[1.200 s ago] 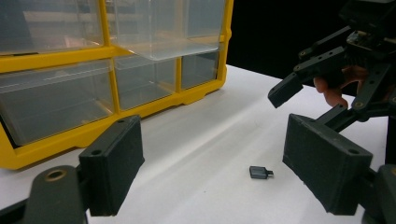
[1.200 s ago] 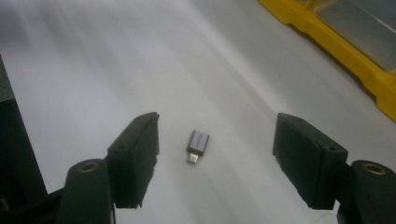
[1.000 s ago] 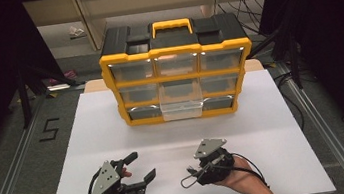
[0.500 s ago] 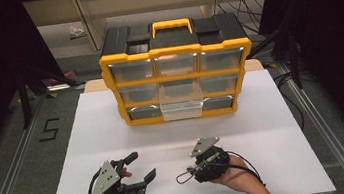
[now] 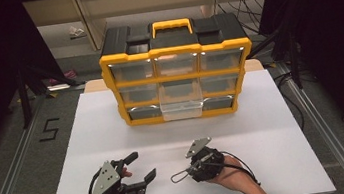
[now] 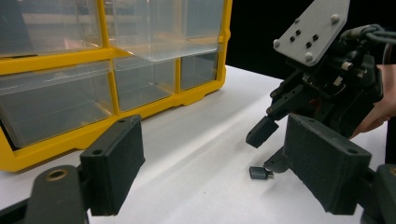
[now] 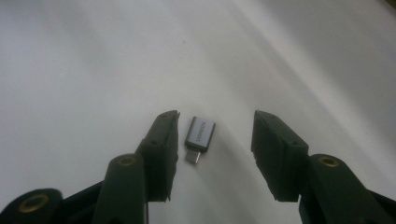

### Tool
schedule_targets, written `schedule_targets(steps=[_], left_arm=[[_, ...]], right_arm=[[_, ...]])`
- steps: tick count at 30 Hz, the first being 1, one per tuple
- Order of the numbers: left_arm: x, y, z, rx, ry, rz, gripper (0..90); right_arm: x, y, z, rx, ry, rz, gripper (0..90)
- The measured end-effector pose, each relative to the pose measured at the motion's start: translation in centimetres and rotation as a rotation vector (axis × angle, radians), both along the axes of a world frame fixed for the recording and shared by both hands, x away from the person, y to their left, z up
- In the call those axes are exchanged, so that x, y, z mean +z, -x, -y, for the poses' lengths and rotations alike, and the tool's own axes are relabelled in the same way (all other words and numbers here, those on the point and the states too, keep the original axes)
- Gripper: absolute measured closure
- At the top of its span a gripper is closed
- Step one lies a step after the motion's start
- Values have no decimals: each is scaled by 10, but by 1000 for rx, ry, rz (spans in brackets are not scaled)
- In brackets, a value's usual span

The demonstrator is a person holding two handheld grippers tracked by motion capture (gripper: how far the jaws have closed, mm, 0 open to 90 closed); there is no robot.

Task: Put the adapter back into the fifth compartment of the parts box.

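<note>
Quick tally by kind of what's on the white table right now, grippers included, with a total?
Handheld grippers: 2, left gripper and right gripper
Yellow drawer organizer: 1
Small grey USB adapter: 1
Total: 4

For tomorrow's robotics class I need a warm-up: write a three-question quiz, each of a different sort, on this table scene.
1. True or false: the right gripper has clamped the small adapter.
2. Which drawer of the yellow organizer is pulled out? A) top left B) middle centre C) bottom right
3. Fill in: the left gripper is ___ (open/shut).

Key
1. False: the adapter lies on the white table between spread jaws.
2. B
3. open
</note>
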State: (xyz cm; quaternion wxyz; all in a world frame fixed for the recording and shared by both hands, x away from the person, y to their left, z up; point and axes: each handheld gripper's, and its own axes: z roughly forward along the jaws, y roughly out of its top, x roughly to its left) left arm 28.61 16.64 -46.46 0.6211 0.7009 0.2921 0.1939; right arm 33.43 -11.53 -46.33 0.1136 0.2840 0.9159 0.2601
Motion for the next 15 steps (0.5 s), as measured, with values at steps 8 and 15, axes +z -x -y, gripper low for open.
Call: schedule_targets(steps=[8, 15], left_arm=[[0, 0, 0, 1, 0, 2, 202], [0, 0, -1, 2, -2, 2, 203]], right_arm=[[-4, -3, -5, -1, 5, -8, 575], [-7, -4, -7, 18, 30, -23, 665]])
